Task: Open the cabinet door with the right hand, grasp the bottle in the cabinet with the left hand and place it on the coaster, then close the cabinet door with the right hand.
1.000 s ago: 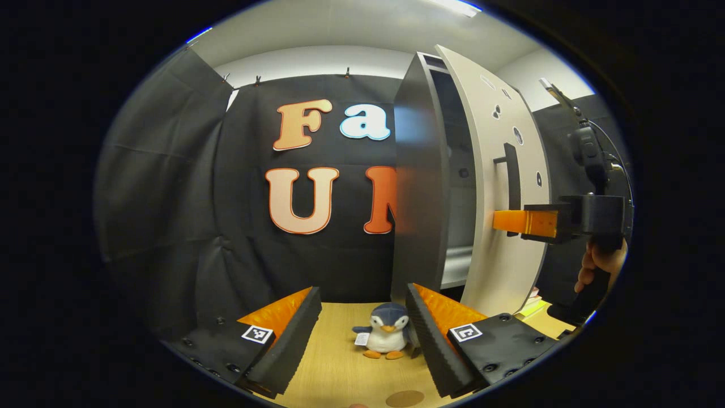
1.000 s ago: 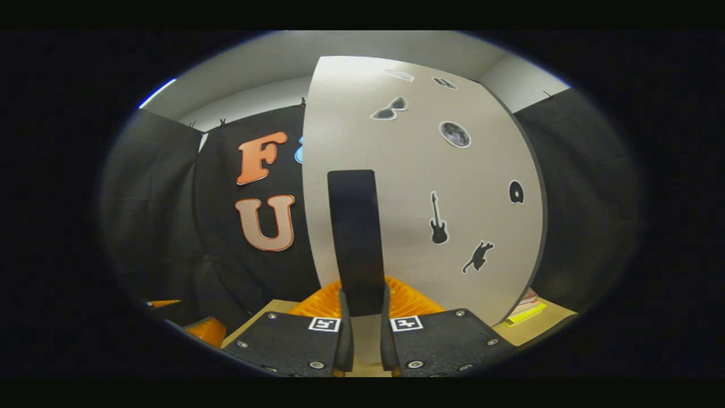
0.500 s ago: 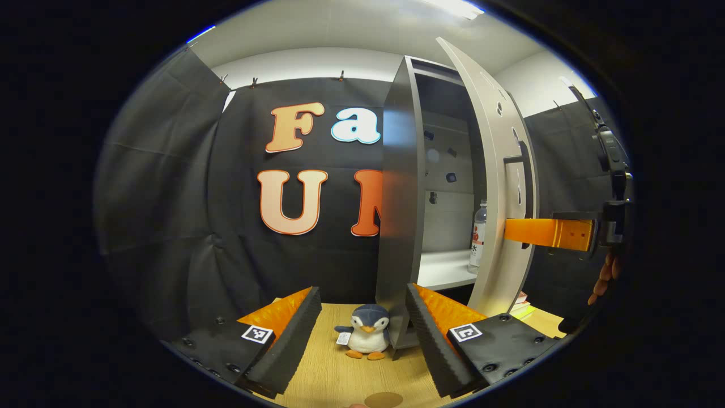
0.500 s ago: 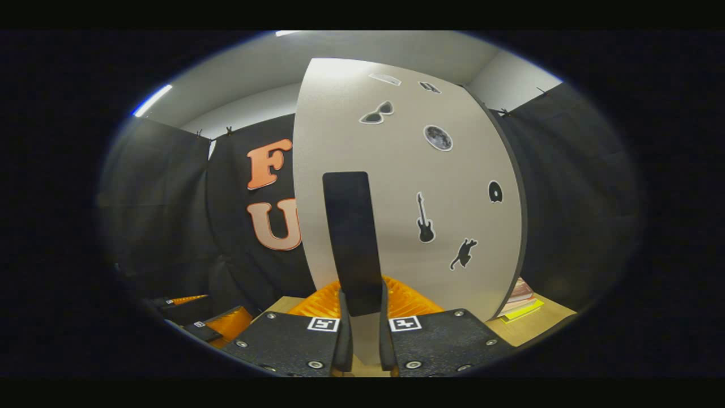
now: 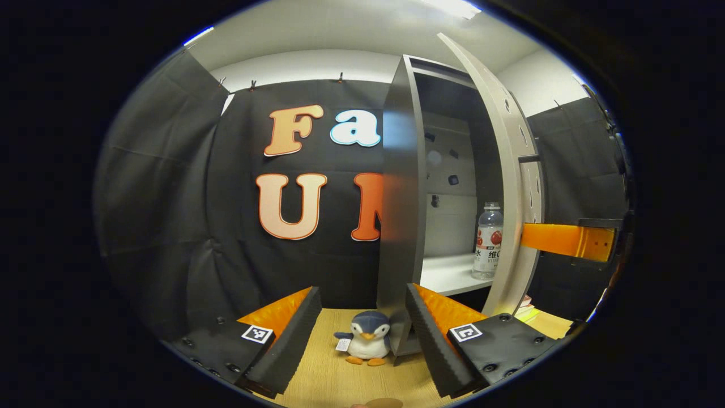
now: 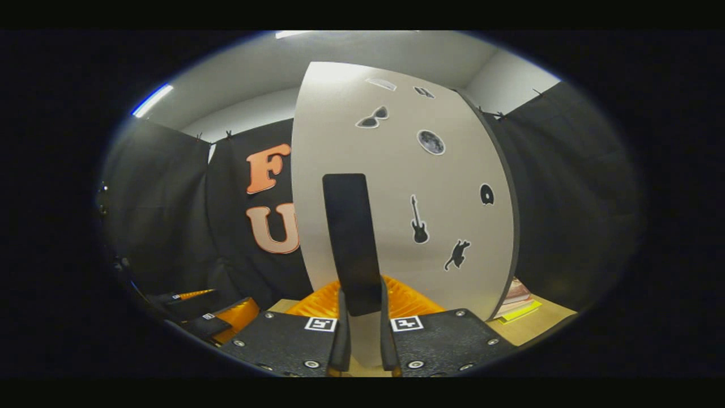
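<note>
The grey cabinet [image 5: 399, 198] stands on the wooden table with its pale door [image 5: 512, 170] swung wide. On the white shelf inside stands a clear bottle [image 5: 488, 241] with a red-and-white label. My right gripper [image 5: 566, 241] reaches in from the right at the door's outer face. In the right gripper view the door [image 6: 430, 187] carries small stickers. My right gripper [image 6: 362, 297] is shut on its black vertical handle [image 6: 351, 238]. My left gripper [image 5: 362, 294] hangs open low over the table, left of and below the bottle. The edge of a round brown coaster [image 5: 385, 403] shows at the bottom.
A small plush penguin [image 5: 365, 343] sits on the table [image 5: 328, 368] between my left fingers, by the cabinet's front corner. A stack of books [image 6: 521, 297] lies behind the door's far edge. My left gripper [image 6: 209, 317] shows low at the left in the right gripper view.
The right gripper has pulled the door further open by its handle, and the bottle on the shelf has come fully into sight. My left gripper stays open and has barely moved.
</note>
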The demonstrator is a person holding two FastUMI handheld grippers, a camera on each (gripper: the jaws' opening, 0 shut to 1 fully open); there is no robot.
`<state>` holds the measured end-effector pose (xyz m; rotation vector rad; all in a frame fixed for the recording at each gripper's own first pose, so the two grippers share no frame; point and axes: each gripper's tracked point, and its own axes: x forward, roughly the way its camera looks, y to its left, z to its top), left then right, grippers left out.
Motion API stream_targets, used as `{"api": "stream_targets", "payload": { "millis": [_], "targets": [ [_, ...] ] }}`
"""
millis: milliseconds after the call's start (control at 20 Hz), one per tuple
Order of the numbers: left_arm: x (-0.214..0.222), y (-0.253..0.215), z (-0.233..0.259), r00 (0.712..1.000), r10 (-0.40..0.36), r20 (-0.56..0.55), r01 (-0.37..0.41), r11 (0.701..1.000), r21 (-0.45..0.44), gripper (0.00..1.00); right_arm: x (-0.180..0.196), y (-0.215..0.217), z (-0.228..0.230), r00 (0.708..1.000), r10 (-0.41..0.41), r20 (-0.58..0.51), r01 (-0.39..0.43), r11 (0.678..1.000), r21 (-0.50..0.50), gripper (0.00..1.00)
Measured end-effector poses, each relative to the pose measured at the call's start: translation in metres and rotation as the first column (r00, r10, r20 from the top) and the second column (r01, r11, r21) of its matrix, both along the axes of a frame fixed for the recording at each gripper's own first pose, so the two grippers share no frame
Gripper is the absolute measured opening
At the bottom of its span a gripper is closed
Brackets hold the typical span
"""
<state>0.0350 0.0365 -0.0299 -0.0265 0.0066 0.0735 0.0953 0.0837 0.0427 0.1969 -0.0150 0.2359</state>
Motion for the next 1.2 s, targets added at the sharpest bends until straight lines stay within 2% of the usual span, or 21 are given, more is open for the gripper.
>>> {"api": "stream_targets", "payload": {
  "millis": [450,550,750,850,1050,1200],
  "targets": [
    [0.004,-0.061,0.019,0.995,-0.092,0.05,0.092,0.996,0.0,0.97,-0.023,-0.025,0.0,0.999,0.039,-0.015,-0.038,0.999,0.027,0.2],
    [0.003,-0.081,0.022,0.991,-0.122,0.057,0.123,0.992,-0.011,0.99,-0.027,-0.03,-0.002,0.998,0.061,-0.022,-0.06,0.997,0.044,0.2],
    [0.011,-0.125,0.036,0.981,-0.178,0.083,0.178,0.984,0.005,0.96,-0.038,-0.039,-0.002,0.992,0.126,-0.01,-0.126,0.992,0.017,0.19],
    [0.008,-0.14,0.043,0.976,-0.192,0.101,0.191,0.981,0.012,0.99,-0.041,-0.044,-0.002,0.987,0.158,-0.008,-0.158,0.987,-0.008,0.19],
    [0.002,-0.174,0.036,0.974,-0.211,0.08,0.214,0.976,-0.038,0.96,-0.044,-0.057,-0.003,0.977,0.212,-0.004,-0.212,0.977,-0.007,0.24],
    [-0.004,-0.191,0.035,0.977,-0.204,0.063,0.207,0.977,-0.046,0.96,-0.047,-0.07,-0.005,0.976,0.216,-0.014,-0.216,0.976,-0.007,0.28]
  ]
}}
